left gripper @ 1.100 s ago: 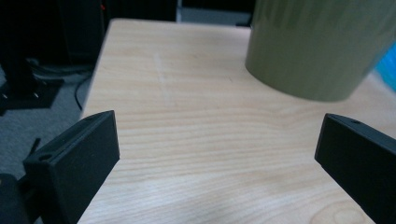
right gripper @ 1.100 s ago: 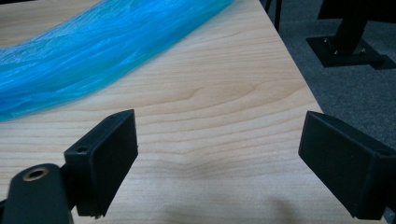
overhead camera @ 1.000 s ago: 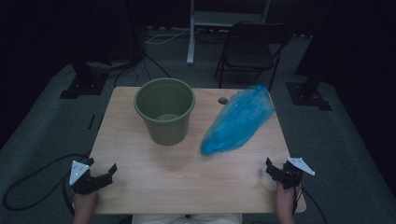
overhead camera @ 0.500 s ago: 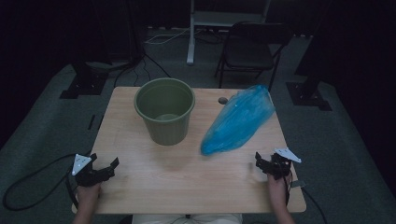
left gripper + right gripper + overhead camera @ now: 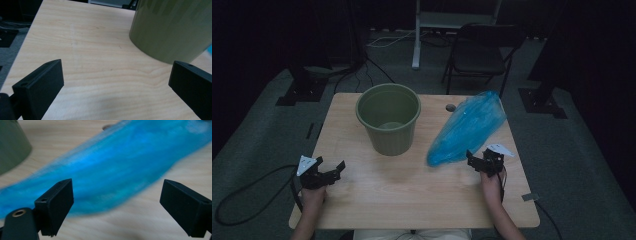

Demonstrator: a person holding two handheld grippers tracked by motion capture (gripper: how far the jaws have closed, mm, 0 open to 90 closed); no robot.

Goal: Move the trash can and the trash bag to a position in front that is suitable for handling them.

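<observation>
Tabletop (image 5: 412, 200): right claw (image 5: 473, 159) has neared blue bag (image 5: 467, 127)

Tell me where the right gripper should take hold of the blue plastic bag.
Grip the crumpled blue plastic bag at its near, narrow end, coming from the person's side. That end lies flat on the wooden table, closest to the open right gripper; the far end is probably too wide.

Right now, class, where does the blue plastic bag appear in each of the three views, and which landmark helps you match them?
High view: the blue plastic bag lies slanted on the table's right half, its near end just ahead of the right claw.
Left gripper view: a blue sliver at the right edge, past the bucket, probably the bag.
Right gripper view: it runs across the frame, beyond the open jaws.
Shared landmark: the green bucket.
</observation>
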